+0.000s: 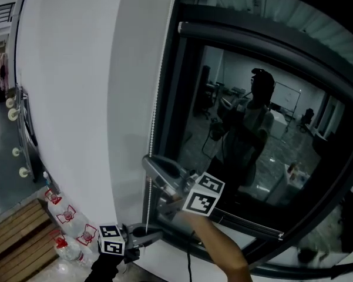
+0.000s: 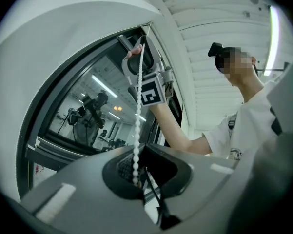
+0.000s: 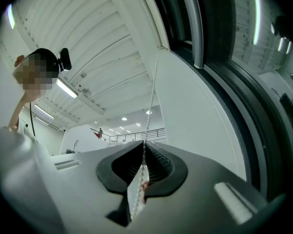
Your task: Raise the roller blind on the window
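Roller blind (image 1: 194, 28) pictured high in the window frame (image 1: 176, 98): in the head view a pale bar (image 1: 188, 27), judged to be its bottom rail, is seen near the frame's top. Most of the dark glass (image 1: 223, 69) below it is bared, so the raising is judged well advanced. The blind is judged light and its fabric soft, and it is best left untouched. Hold is better taken on the bead chain (image 1: 153, 116), which is seen hanging just outside the frame's near upright. That chain is judged thin, limp and light, with beads that give a pinch something to catch on. One strand only should be taken and pulled in line with the frame, since a sideways tug could jam it. The right gripper (image 1: 148, 162) is held on the chain beside the lower part of the frame, and the left gripper (image 1: 153, 234) lower, near the frame's bottom corner.

In the left gripper view the chain is seen running nearly straight alongside the frame, from the right gripper down into the left jaws, which are drawn together on it.

In the right gripper view the jaws are seen pinched on the chain at their tips, with the strand rising beside the frame above them and loose beads trailing out behind.
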